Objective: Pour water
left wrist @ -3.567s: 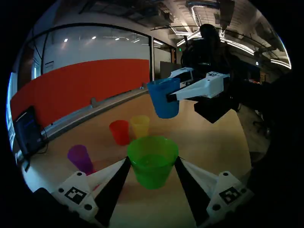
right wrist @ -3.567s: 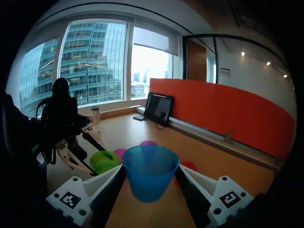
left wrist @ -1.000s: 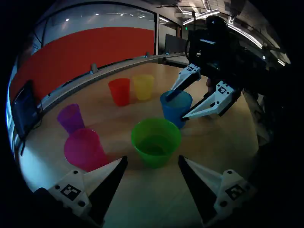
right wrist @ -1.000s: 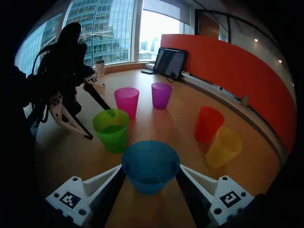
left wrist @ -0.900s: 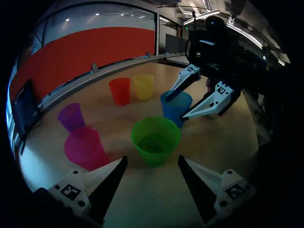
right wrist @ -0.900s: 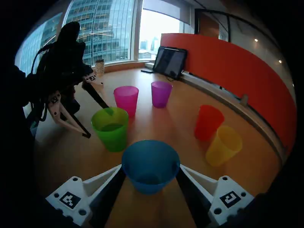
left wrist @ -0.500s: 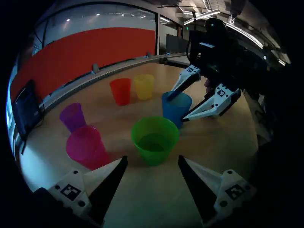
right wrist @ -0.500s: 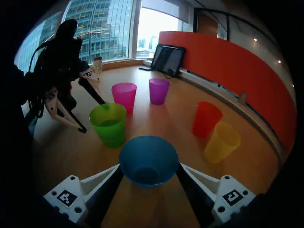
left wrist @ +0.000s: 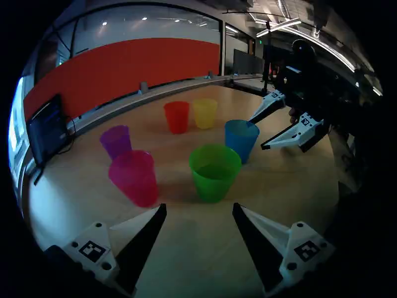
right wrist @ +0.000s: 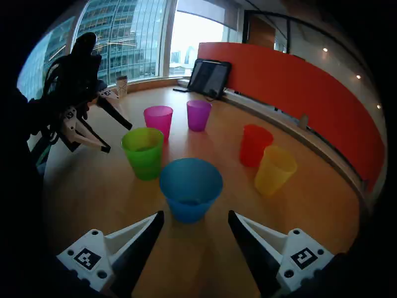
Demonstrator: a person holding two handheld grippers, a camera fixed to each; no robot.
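The blue cup [right wrist: 191, 188] stands upright on the wooden counter [right wrist: 317, 213], mouth up, just beside the green cup [right wrist: 143, 151], which is upright too. An orange wall [right wrist: 307, 94] and tall windows [right wrist: 124, 44] lie beyond the green cup. The left tongs [left wrist: 198, 207] and the right tongs [right wrist: 195, 213] gape wide, holding nothing and touching neither cup.

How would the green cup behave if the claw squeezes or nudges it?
Green cup looks like thin translucent plastic, so it probably flexes under a squeeze. Narrow base, wide rim: likely tips if pushed high. Some liquid seemingly inside may steady it.
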